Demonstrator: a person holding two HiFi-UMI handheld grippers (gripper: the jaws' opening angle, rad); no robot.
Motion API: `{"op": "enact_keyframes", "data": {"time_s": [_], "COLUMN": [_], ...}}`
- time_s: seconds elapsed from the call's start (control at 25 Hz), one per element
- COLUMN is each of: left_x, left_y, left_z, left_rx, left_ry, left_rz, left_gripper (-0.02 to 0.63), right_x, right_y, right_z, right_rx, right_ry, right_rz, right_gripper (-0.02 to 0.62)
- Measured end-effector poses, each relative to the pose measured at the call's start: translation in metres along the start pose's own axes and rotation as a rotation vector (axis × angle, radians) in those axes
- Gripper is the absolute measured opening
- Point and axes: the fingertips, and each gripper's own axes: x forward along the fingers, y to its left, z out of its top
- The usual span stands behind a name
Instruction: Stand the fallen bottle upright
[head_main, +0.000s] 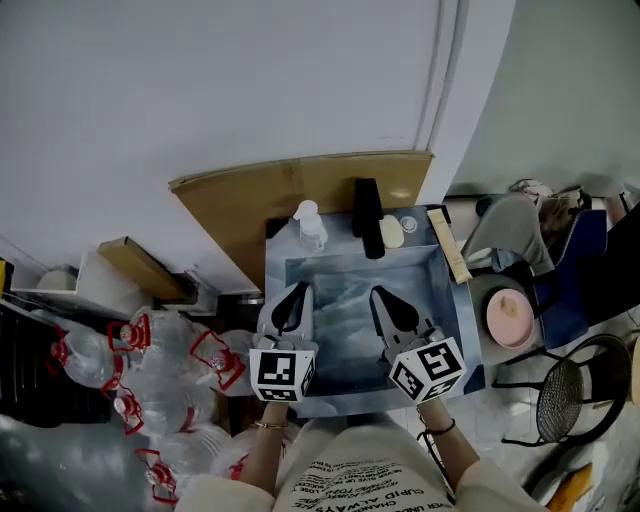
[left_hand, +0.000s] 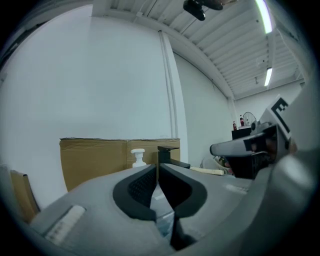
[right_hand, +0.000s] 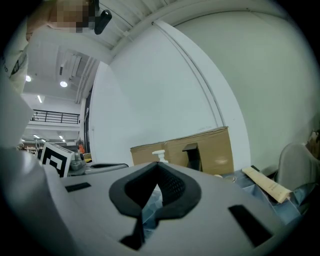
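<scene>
A clear pump bottle with a white top stands upright at the back left corner of the blue-grey sink, beside the black faucet. My left gripper hovers over the sink's left side, shut with nothing between its jaws. My right gripper hovers over the sink's right side, also shut and empty. In the left gripper view the bottle shows just past the closed tips of my left gripper. The right gripper view shows the bottle behind the tips of my right gripper.
A cardboard sheet leans on the wall behind the sink. A bar of soap and a wooden stick lie on the rim. Several empty plastic bottles pile up at the left. A pink bowl and a wire basket are at the right.
</scene>
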Motion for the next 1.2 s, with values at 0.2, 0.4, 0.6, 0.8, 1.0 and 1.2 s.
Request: {"op": "enact_keyframes", "data": {"time_s": [0.2,0.4,0.6,0.8,1.0,1.2], "left_x": [-0.015,-0.033,-0.045,-0.054,-0.06,-0.067], "left_y": [-0.004,-0.003,0.005,0.014,0.022,0.028], "left_z": [0.007,0.014,0.025,0.032,0.037,0.039], "left_rx": [-0.011,-0.031,-0.04,-0.045,-0.047,-0.038], "left_ry": [-0.001,-0.006,-0.027,-0.044,-0.056,-0.063], "left_rz": [-0.027,-0.034,-0.029,-0.007,0.013,0.036], "left_gripper": [0.028,0.025,0.025,0.025,0.025,0.023], "right_x": [-0.003,-0.01,-0.013,-0.015,-0.018,-0.021], "right_y": [-0.003,-0.006,-0.011,-0.016,-0.02,-0.019], "right_z": [0.01,0.019,0.031,0.04,0.045,0.045], "right_rx": [-0.019,-0.026,-0.034,-0.037,-0.037,-0.048], "right_ry": [-0.023,-0.045,-0.069,-0.094,-0.109,-0.108], "right_rz": [-0.004,-0.004,-0.015,-0.025,-0.034,-0.03], "right_gripper": [0.003,0.005,0.003,0.003,0.003,0.003]}}
